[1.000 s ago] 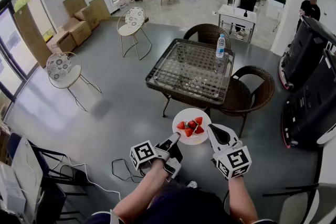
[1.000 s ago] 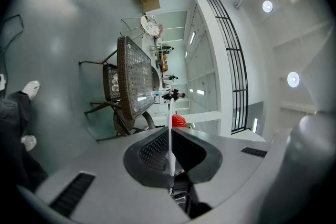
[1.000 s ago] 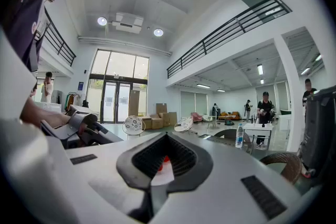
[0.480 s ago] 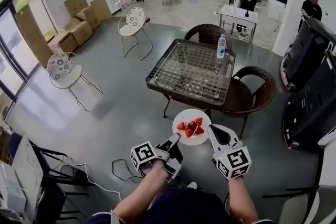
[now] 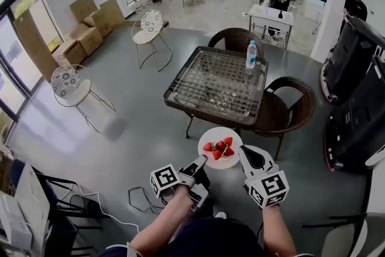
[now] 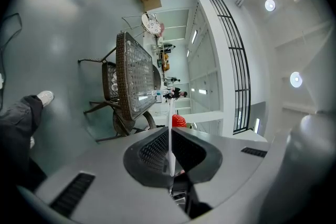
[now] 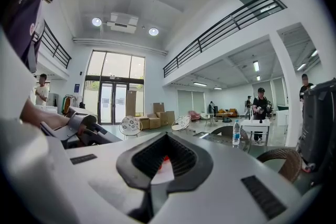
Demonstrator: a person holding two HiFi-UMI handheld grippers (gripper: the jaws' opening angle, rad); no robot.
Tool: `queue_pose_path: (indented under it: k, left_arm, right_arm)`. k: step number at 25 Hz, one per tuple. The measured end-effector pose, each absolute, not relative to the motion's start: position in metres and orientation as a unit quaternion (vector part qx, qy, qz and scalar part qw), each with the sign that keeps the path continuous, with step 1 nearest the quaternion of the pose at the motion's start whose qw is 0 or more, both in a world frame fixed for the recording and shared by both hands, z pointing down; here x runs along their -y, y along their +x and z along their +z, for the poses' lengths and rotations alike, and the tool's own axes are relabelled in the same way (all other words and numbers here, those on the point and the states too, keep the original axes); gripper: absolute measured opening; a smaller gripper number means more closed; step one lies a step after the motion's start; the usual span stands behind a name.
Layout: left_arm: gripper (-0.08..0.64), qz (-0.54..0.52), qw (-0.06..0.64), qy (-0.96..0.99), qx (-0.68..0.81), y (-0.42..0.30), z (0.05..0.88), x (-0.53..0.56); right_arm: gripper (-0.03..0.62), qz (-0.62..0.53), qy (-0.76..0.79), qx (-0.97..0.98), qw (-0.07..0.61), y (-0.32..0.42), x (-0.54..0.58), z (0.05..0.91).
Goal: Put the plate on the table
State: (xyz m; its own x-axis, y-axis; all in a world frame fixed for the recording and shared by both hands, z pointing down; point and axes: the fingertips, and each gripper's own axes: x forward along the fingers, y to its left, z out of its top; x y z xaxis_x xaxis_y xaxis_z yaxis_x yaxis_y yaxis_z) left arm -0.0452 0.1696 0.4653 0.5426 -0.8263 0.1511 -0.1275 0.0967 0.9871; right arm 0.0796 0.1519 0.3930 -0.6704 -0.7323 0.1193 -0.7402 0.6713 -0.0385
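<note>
Head view: left gripper [image 5: 198, 161] and right gripper [image 5: 243, 154] each clamp opposite rims of a round white plate [image 5: 221, 133] bearing red strawberries [image 5: 218, 147], near the glass-topped wicker table [image 5: 210, 78].

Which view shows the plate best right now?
The head view: the whole plate with its strawberries shows, held at its edges by the left gripper and right gripper. Both gripper views show only a sliver of rim between the jaws.
</note>
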Motion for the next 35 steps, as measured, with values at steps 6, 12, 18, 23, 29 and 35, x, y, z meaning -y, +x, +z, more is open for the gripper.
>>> queue_pose_path:
  k: [6, 12, 18, 23, 29, 35]
  left_arm:
    - [0.018, -0.269, 0.628, 0.618, 0.388, -0.05, 0.469, -0.137]
    - [0.018, -0.264, 0.63, 0.622, 0.382, -0.058, 0.477, -0.083]
    - [0.018, -0.262, 0.628, 0.633, 0.369, -0.067, 0.475, -0.019]
    - [0.018, -0.246, 0.625, 0.648, 0.36, -0.081, 0.472, 0.026]
    - [0.018, -0.226, 0.621, 0.661, 0.354, -0.096, 0.478, 0.072]
    - [0.018, -0.212, 0.632, 0.662, 0.342, -0.105, 0.496, 0.098]
  right_arm:
    - [0.005, 0.047, 0.404, 0.912, 0.053, 0.072, -0.124, 0.401]
    - [0.005, 0.046, 0.407, 0.91, 0.067, 0.064, -0.073, 0.408]
    - [0.005, 0.046, 0.414, 0.906, 0.079, 0.051, -0.013, 0.409]
    - [0.005, 0.048, 0.423, 0.901, 0.083, 0.036, 0.033, 0.404]
    - [0.005, 0.055, 0.438, 0.893, 0.087, 0.023, 0.078, 0.407]
    - [0.005, 0.066, 0.453, 0.884, 0.09, 0.014, 0.105, 0.418]
